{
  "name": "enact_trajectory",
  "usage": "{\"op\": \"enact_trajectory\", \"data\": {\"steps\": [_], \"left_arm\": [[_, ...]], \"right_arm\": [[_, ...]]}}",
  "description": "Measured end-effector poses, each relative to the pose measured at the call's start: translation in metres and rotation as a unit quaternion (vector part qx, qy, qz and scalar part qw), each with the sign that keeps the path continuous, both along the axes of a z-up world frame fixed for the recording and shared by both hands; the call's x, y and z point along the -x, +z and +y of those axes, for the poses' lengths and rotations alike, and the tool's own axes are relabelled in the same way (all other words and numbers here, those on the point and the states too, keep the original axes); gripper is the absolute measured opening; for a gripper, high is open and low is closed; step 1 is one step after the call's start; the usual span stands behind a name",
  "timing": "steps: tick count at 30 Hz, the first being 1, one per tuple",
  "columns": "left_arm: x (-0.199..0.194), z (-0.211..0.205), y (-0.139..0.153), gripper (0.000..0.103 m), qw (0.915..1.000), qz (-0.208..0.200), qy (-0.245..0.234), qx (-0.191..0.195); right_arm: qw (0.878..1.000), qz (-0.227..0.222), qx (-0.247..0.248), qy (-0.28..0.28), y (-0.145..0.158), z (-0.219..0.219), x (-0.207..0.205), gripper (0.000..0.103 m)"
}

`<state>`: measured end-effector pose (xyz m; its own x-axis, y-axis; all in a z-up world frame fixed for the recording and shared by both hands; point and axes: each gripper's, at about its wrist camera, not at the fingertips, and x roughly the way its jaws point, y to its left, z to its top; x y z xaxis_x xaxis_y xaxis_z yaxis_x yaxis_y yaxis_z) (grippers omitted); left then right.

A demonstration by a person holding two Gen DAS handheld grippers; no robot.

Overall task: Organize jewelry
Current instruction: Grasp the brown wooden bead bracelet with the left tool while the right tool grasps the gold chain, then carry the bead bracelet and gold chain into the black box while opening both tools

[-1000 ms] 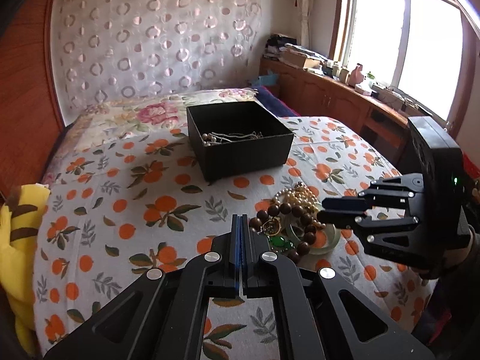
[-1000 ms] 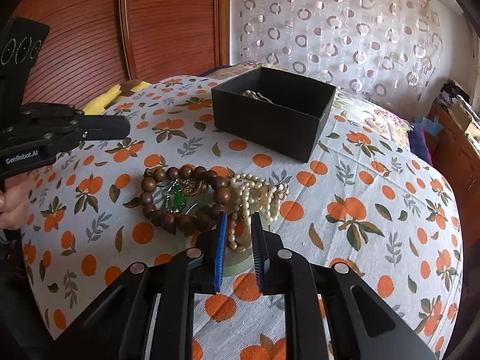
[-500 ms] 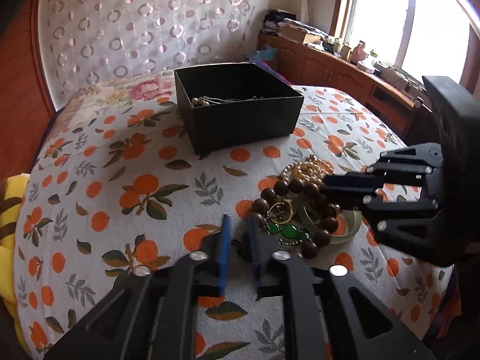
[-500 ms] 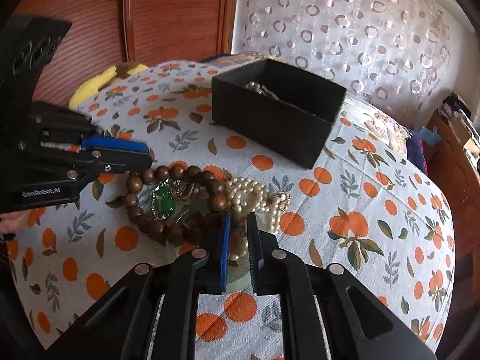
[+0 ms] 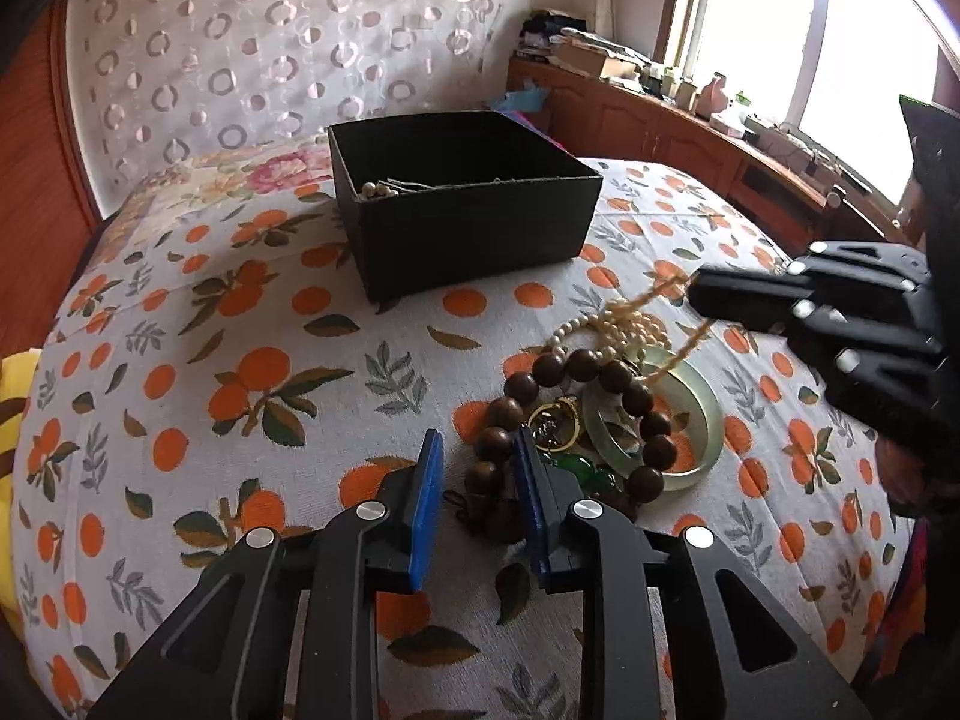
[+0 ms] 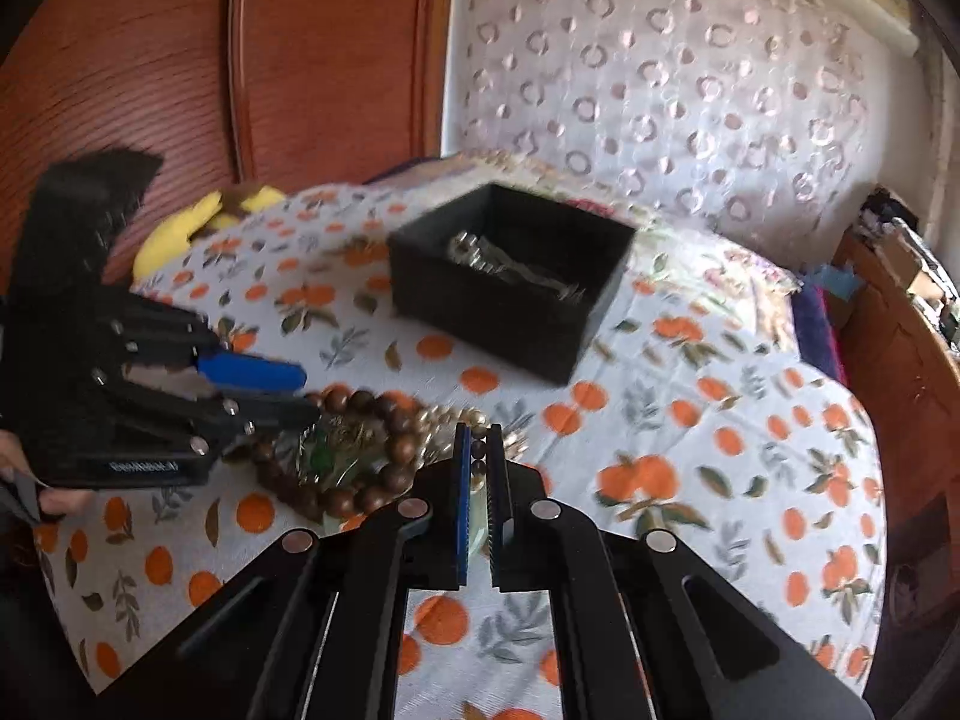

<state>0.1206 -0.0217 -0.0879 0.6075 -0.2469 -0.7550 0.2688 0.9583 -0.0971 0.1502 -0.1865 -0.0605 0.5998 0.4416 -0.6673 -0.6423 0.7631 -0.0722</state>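
Note:
A pile of jewelry lies on the orange-print cloth: a brown wooden bead bracelet (image 5: 600,378), a pale jade bangle (image 5: 702,408), a pearl strand (image 5: 630,324), a gold ring and a green pendant (image 5: 576,468). My left gripper (image 5: 477,450) is open, its blue pads straddling the bracelet's near beads. My right gripper (image 6: 478,438) is shut on a thin gold chain (image 5: 660,291) and lifts it off the pile. The black box (image 5: 462,210) behind holds some jewelry. The bracelet also shows in the right wrist view (image 6: 360,462).
A yellow plush toy (image 6: 198,222) lies at the bed's far edge. A wooden cabinet (image 5: 660,138) with clutter runs under the window at right. A wood panel wall (image 6: 180,60) stands behind the bed.
My left gripper has opened and moved forward around the bead bracelet. My right gripper has closed on the gold chain and is rising, pulling the chain up from the pile.

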Motion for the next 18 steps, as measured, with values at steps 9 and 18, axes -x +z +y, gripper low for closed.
{"op": "enact_trajectory", "data": {"steps": [9,18], "left_arm": [[0.002,0.002,0.007,0.012,0.9999,-0.011,0.002,0.012],[0.009,0.007,0.062,0.012,0.9969,-0.074,0.010,0.027]], "right_arm": [[1.000,-0.019,-0.016,-0.013,0.020,-0.014,-0.002,0.005],[0.998,-0.057,-0.036,-0.014,0.061,-0.019,0.000,0.005]]}}
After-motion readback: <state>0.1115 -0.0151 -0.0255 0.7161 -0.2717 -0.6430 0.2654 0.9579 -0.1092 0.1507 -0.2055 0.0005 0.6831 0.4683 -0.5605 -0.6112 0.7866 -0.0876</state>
